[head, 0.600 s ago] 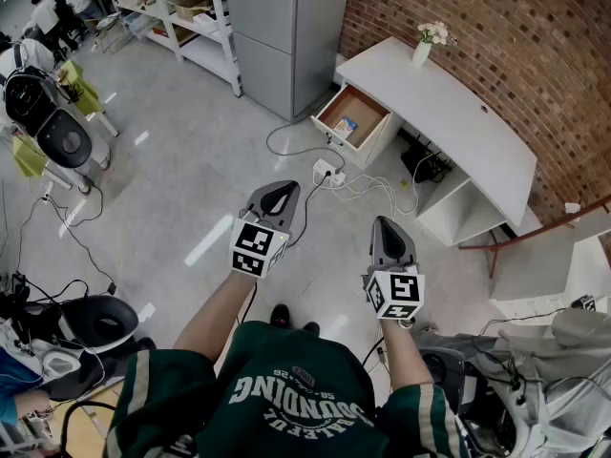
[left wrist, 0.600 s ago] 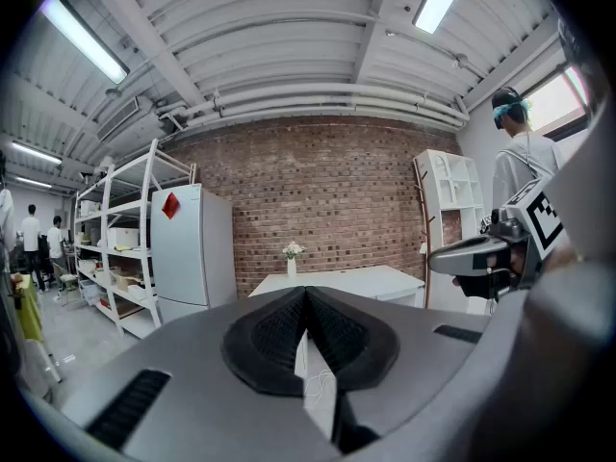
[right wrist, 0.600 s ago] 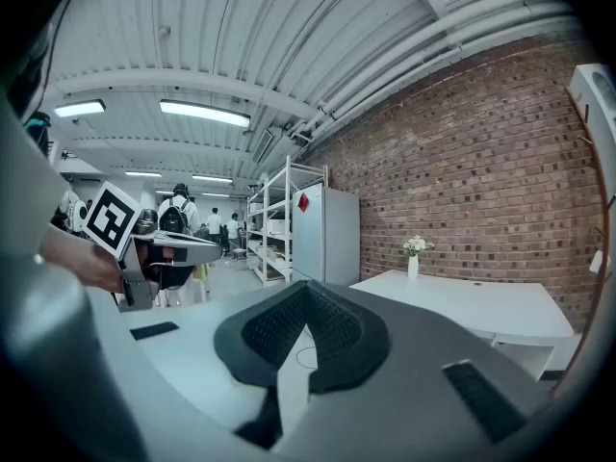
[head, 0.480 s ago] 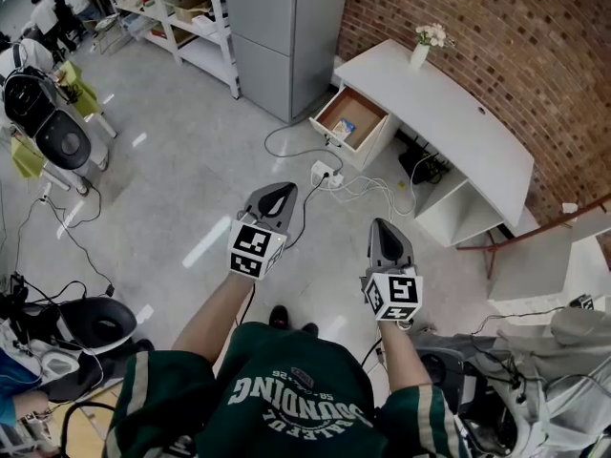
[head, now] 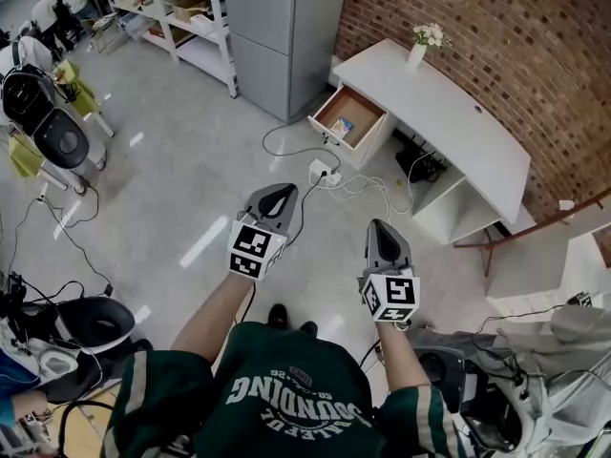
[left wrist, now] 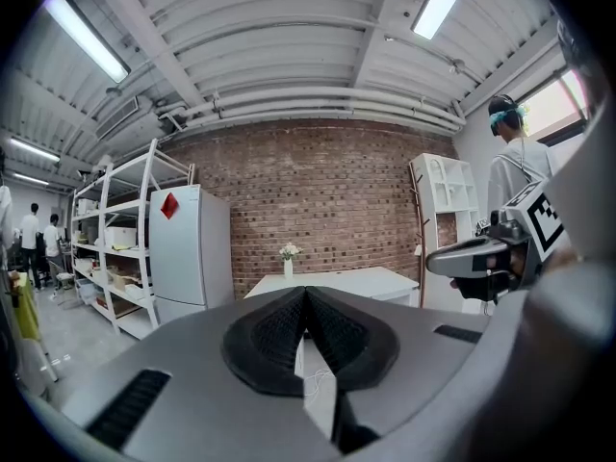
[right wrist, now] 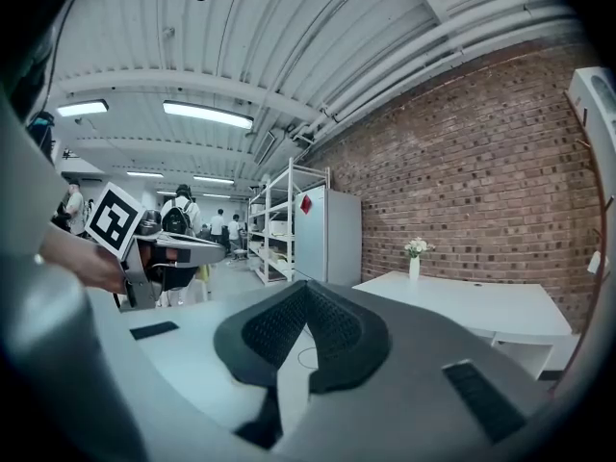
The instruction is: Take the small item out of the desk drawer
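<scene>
A white desk (head: 449, 113) stands along the brick wall, and its wooden drawer (head: 350, 119) is pulled open toward the room. A small blue and yellow item (head: 342, 128) lies inside the drawer near its front. My left gripper (head: 279, 193) and right gripper (head: 379, 228) are held side by side over the floor, well short of the drawer. Both are shut, tips together, with nothing between the jaws. The left gripper view shows the shut left gripper (left wrist: 306, 293) and the desk (left wrist: 337, 279) beyond it; the right gripper view shows the shut right gripper (right wrist: 306, 288).
A power strip (head: 323, 171) and loose cables (head: 368, 191) lie on the floor between me and the drawer. A grey cabinet (head: 282, 27) stands left of the desk, metal shelves (head: 186, 12) further left. A vase of flowers (head: 422, 44) sits on the desk. Chairs and gear crowd the left edge.
Both grippers have stayed shut and level. The desk and drawer have shifted slightly up and left in the head view.
</scene>
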`<state>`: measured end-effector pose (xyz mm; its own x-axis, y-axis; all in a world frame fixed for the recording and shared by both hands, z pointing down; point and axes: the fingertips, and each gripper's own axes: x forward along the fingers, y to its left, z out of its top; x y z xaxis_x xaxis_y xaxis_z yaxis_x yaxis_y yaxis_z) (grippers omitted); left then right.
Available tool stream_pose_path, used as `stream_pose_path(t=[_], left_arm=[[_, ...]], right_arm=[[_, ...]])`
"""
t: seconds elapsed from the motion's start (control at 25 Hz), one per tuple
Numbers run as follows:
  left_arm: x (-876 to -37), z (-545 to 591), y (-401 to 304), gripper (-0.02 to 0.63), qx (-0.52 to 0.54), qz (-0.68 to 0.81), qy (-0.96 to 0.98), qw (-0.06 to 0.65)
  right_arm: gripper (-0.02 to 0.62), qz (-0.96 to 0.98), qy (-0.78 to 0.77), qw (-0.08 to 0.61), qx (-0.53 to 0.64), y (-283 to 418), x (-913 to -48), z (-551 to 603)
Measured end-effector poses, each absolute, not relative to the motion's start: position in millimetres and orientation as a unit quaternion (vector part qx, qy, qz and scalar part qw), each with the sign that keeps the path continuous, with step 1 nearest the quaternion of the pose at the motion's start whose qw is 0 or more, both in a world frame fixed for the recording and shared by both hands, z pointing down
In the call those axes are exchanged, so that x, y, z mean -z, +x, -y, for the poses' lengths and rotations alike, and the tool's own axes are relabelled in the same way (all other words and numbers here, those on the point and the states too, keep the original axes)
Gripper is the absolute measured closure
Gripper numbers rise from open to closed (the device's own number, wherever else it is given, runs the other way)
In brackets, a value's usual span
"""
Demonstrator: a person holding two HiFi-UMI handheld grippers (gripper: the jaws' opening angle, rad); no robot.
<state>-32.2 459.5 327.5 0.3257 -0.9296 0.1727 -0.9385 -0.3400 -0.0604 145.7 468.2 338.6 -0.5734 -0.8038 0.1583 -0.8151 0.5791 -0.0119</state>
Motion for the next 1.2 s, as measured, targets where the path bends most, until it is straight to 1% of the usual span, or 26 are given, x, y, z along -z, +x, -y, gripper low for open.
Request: stream_pose_path(t=[0.52,1.2], left_arm=[[-328.2,-473.1,-43.9,0.591,-0.086,0.571,0.816,0.025],[-324.7,-458.4,-57.1,0.591,-0.083,0.555,0.828,0.015]], right_arm=[[0.572,0.885,0.458,0.073,-0.04,131.6,-338.3,-481.8],[0.572,0.875,0.477,0.069,-0.042,116.9,-335.6,-475.5]])
